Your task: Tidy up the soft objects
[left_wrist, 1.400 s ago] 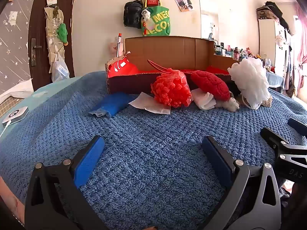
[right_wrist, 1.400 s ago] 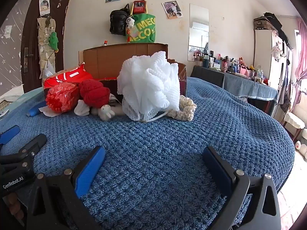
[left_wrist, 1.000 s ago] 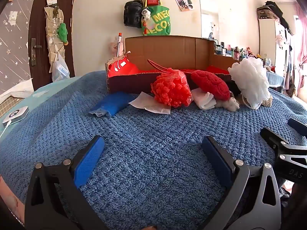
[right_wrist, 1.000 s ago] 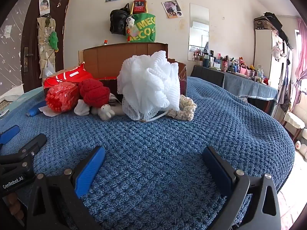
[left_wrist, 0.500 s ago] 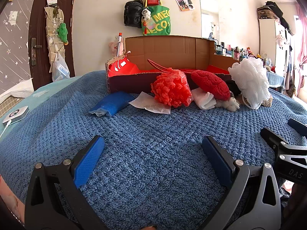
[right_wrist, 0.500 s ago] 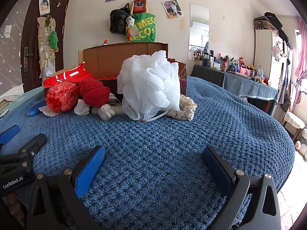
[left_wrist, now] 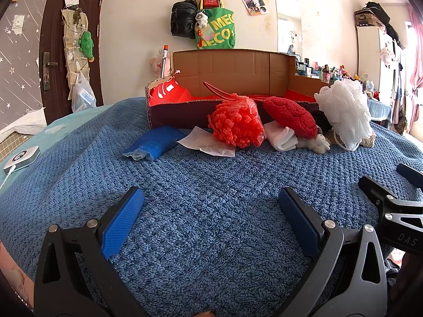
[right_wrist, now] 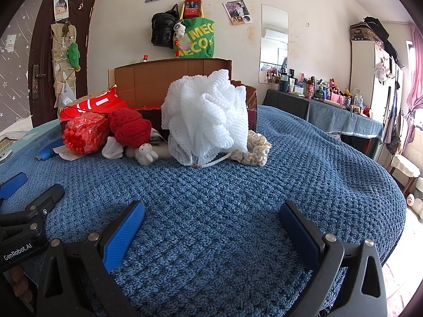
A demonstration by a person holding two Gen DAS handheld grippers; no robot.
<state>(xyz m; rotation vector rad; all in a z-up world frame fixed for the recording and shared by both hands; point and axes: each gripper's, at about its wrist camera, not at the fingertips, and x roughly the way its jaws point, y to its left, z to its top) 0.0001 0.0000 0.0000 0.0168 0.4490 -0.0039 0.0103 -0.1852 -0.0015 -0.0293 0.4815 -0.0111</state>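
At the far left of the row of soft things lies a blue sponge [left_wrist: 154,142] on the blue blanket [left_wrist: 211,185], just in front of the cardboard box [left_wrist: 230,66]. Next to the right come a white tissue [left_wrist: 208,142], a red bagged pom-pom [left_wrist: 236,124], a red knitted piece [left_wrist: 290,116] over a white cloth [left_wrist: 281,136], a small white bunny toy [right_wrist: 146,152], the white mesh bath puff [right_wrist: 206,119] and a cream crocheted piece [right_wrist: 257,146] at the far right.

The left gripper [left_wrist: 210,211] and the right gripper [right_wrist: 211,215] both rest near on the blanket, jaws wide apart and empty, well short of the row.

Nothing appears sorted yet; the task seems to be at its start. The next move likely calls for reaching far to one item, probably into the box.
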